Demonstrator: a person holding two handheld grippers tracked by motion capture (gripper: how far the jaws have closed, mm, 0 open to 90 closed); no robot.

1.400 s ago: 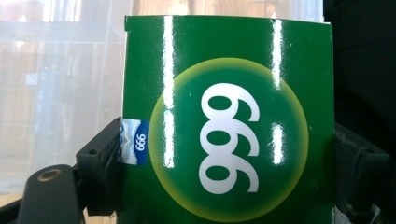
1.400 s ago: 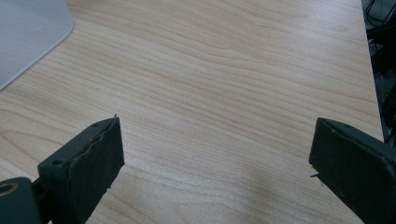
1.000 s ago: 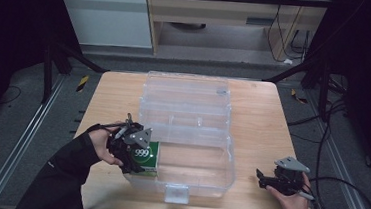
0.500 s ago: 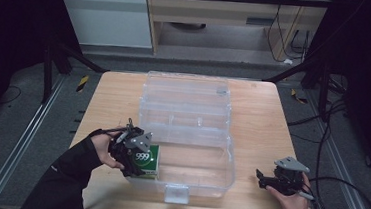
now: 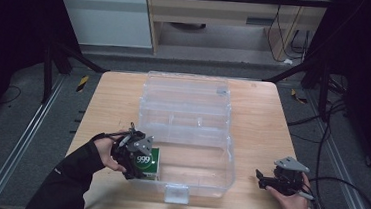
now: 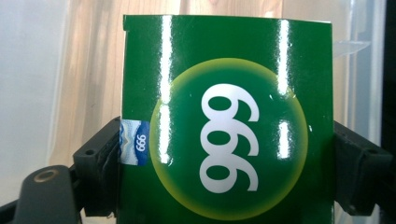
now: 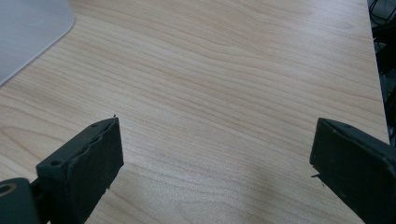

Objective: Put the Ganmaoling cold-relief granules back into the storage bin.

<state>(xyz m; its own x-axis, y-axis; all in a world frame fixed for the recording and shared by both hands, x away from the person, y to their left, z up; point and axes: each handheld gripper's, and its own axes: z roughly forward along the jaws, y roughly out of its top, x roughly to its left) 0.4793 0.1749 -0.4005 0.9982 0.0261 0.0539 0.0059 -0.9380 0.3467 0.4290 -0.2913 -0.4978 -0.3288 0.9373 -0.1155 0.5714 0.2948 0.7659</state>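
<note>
A glossy green box [image 5: 148, 163] printed with a white "999" in a yellow-edged circle is clamped between the jaws of my left gripper [image 5: 141, 165]. It hangs at the front left corner of a clear plastic storage bin [image 5: 186, 129], at or just inside the near wall. In the left gripper view the green box [image 6: 229, 126] is seen close up, with a black jaw pressed on each side. My right gripper [image 5: 264, 180] rests at the front right of the table, open, and nothing lies between its jaws [image 7: 212, 154] but bare wood.
The bin's open lid [image 5: 187, 92] lies flat behind it toward the far edge. A corner of the clear bin [image 7: 28, 32] shows at the upper left of the right gripper view. Cables [image 5: 340, 147] trail off the table's right side over the floor.
My left gripper has carried the green box a little to the right, toward the bin's front left corner. The right gripper has stayed still.
</note>
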